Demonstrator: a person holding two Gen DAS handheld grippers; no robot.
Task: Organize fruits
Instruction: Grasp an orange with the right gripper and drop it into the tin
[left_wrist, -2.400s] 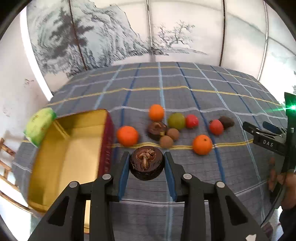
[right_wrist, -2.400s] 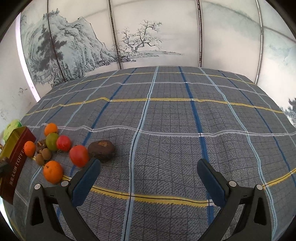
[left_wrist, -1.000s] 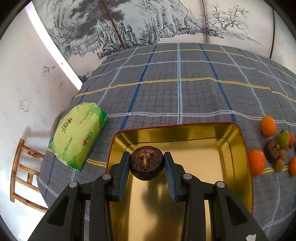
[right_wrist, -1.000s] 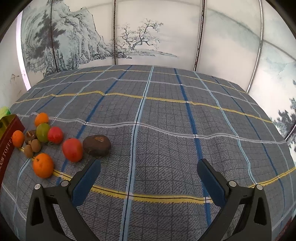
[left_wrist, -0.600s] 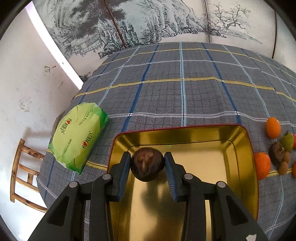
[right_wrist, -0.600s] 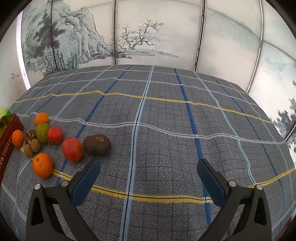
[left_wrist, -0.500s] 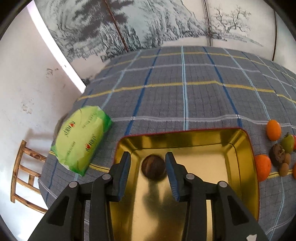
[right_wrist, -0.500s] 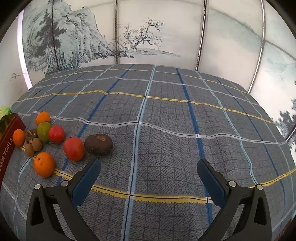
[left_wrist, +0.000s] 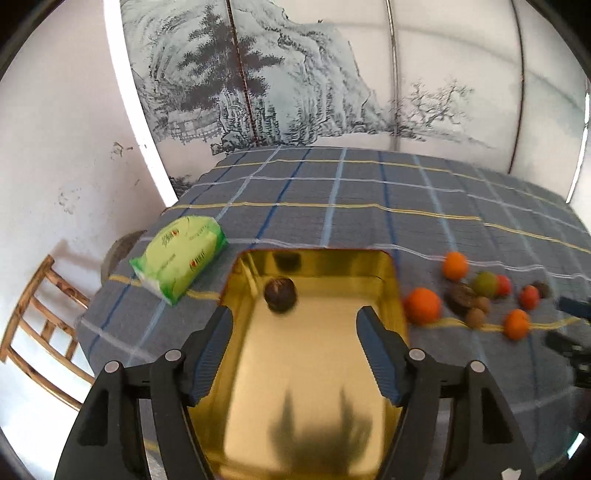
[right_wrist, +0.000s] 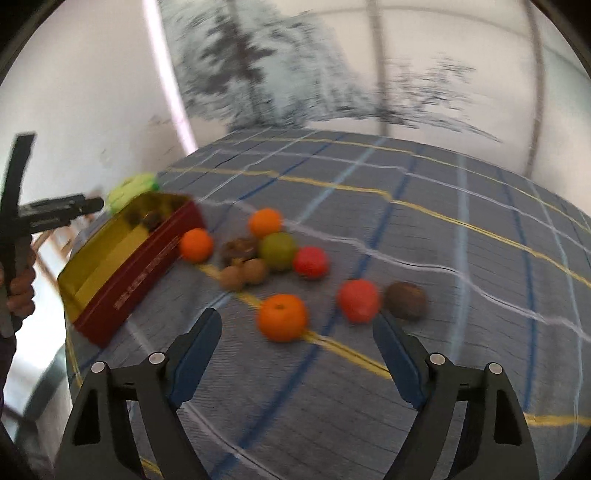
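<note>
A dark brown fruit (left_wrist: 280, 294) lies inside the gold tin (left_wrist: 384, 266) near its far wall. My left gripper (left_wrist: 293, 334) is open and empty above the tin. In the right wrist view the tin (right_wrist: 147, 266) has red sides, and loose fruits lie right of it: an orange (right_wrist: 282, 317) nearest me, a red fruit (right_wrist: 358, 301), a brown fruit (right_wrist: 405, 305), a green fruit (right_wrist: 277, 250) and several more. My right gripper (right_wrist: 297, 338) is open and empty, just short of the nearest orange.
A green packet (left_wrist: 179, 253) lies left of the tin by the table's left edge. A wooden chair (left_wrist: 37, 332) stands beyond that edge. A painted screen backs the table. The checked cloth (right_wrist: 461, 258) stretches right of the fruits.
My left gripper opened and let the dark fruit drop into the tin. My right gripper swung left toward the fruit cluster, its view now blurred.
</note>
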